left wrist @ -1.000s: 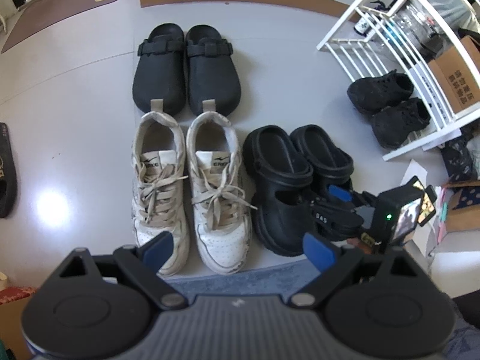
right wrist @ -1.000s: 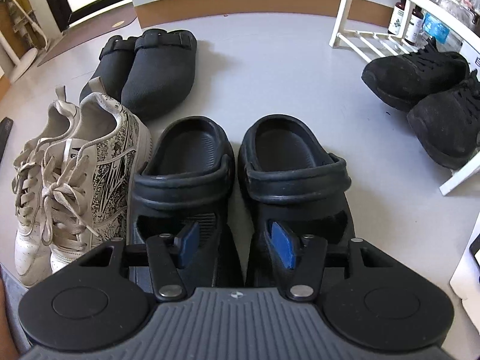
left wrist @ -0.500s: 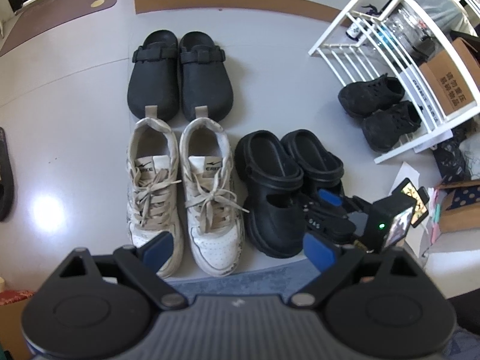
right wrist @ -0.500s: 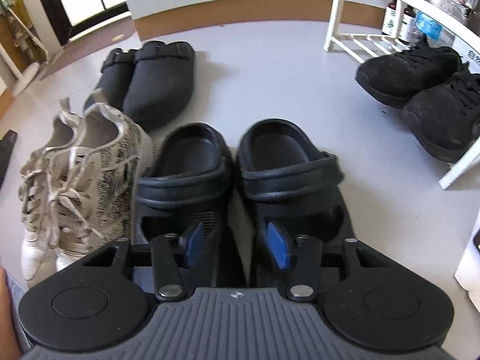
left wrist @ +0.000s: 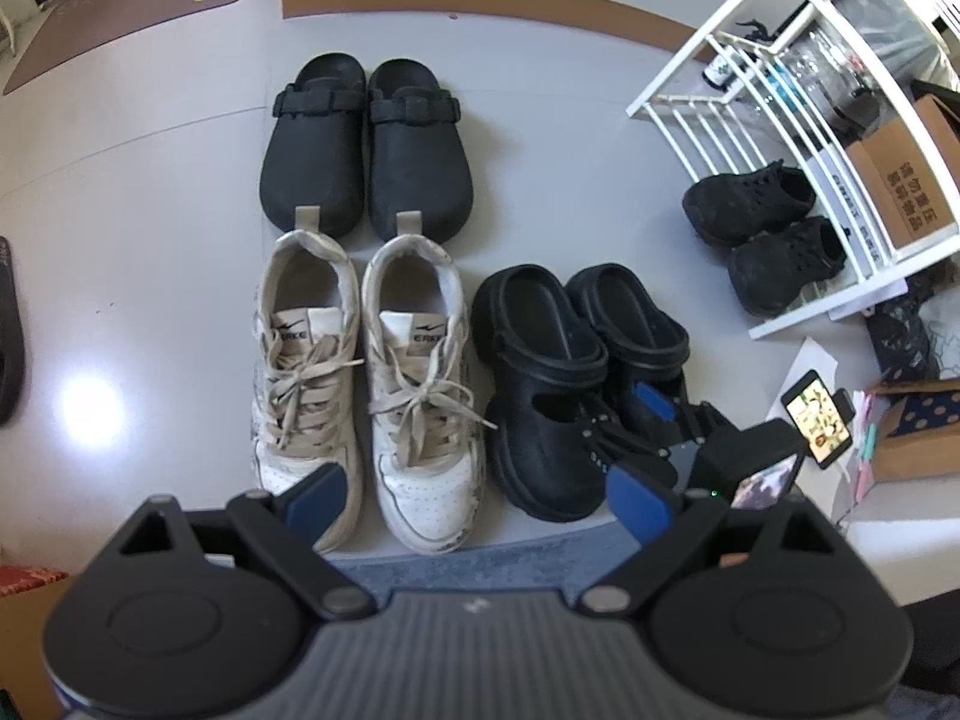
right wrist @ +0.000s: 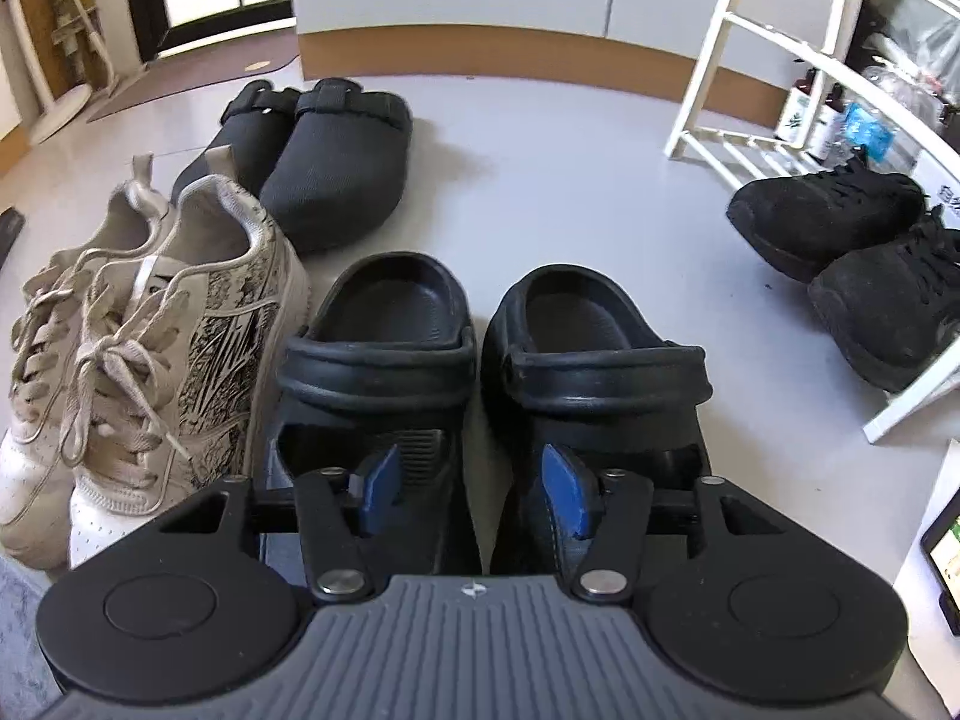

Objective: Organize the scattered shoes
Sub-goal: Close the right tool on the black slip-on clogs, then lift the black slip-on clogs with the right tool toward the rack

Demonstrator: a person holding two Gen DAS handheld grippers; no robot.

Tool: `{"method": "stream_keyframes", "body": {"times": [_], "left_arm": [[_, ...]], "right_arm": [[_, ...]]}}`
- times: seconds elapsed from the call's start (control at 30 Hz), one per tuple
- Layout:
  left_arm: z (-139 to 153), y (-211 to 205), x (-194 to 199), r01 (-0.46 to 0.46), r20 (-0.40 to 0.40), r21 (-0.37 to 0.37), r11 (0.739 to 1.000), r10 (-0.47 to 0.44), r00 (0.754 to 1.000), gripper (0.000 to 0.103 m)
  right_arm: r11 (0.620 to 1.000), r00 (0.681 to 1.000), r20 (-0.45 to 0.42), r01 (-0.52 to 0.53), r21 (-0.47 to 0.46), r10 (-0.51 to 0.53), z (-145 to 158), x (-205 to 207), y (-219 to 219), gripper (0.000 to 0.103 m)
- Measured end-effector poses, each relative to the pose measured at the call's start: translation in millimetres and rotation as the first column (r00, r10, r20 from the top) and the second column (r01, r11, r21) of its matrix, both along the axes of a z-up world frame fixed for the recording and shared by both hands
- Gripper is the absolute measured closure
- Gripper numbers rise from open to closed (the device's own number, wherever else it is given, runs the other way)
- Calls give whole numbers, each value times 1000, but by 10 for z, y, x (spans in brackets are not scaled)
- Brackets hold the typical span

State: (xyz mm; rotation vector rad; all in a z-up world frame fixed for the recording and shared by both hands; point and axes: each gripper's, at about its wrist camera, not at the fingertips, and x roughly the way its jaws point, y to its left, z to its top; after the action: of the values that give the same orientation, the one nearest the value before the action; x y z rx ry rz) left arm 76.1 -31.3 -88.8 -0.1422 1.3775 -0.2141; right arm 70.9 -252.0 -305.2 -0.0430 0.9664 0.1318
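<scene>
- left gripper [left wrist: 474,495]: held high above the floor, jaws spread wide, nothing between the blue pads [left wrist: 315,495].
- right gripper [right wrist: 471,483]: low over the toes of the black platform clogs [right wrist: 480,372], jaws parted, nothing clamped; each blue pad sits above one clog toe. whether the pads touch the clogs cannot be told. in the left wrist view this gripper [left wrist: 627,444] lies over the toe of the right-hand clog.
- black platform clogs [left wrist: 570,372]: side by side on the grey floor [left wrist: 150,210], heels pointing away from the cameras, toes next to the blue mat [left wrist: 480,558] edge, just beside the white sneakers.
- white sneakers [left wrist: 366,378]: paired, laces tied, toes at the mat edge, heel tabs next to the toes of the dark grey clogs. the printed pattern on the sneaker side shows in the right wrist view [right wrist: 180,324].
- dark grey clogs [left wrist: 366,144]: paired, set beyond the sneakers, toward the wall skirting [left wrist: 480,0].
- black lace-up shoes [left wrist: 762,228]: paired, at the lower level of the white rack [left wrist: 780,90], well apart from the three floor pairs.
- white rack: holds bottles [right wrist: 810,114] and a cardboard box [left wrist: 900,180].
- phone [left wrist: 819,417]: screen lit, standing right of the platform clogs.
- brown door mat [left wrist: 138,6]: far left corner of the floor.
</scene>
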Motion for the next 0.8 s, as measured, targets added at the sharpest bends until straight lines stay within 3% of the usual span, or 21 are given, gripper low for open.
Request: {"method": "stream_keyframes", "body": {"times": [0.1,0.37,0.53,0.7,0.8], "left_arm": [[7,-25,20,-1,-9,-21,1000,1,1000,8],[20,-47,19,-3,-6,-28,1000,3,1000,8],[-32,-17,27,-15,-20,-19,1000,14,1000,8],[6,-27,59,-14,-12,-26,1000,14,1000,8],[38,-41,67,-9,0,-31,999,9,1000,8]], "right_arm": [[1000,1000,-5,23,8,-23,-18,24,-17,40],[997,997,-18,78,30,-77,-73,90,-51,43],[995,995,-33,92,36,-91,-163,126,-22,56],[991,992,-43,122,56,-120,-244,203,-57,61],[991,993,-45,115,64,-113,-237,211,-42,72]]}}
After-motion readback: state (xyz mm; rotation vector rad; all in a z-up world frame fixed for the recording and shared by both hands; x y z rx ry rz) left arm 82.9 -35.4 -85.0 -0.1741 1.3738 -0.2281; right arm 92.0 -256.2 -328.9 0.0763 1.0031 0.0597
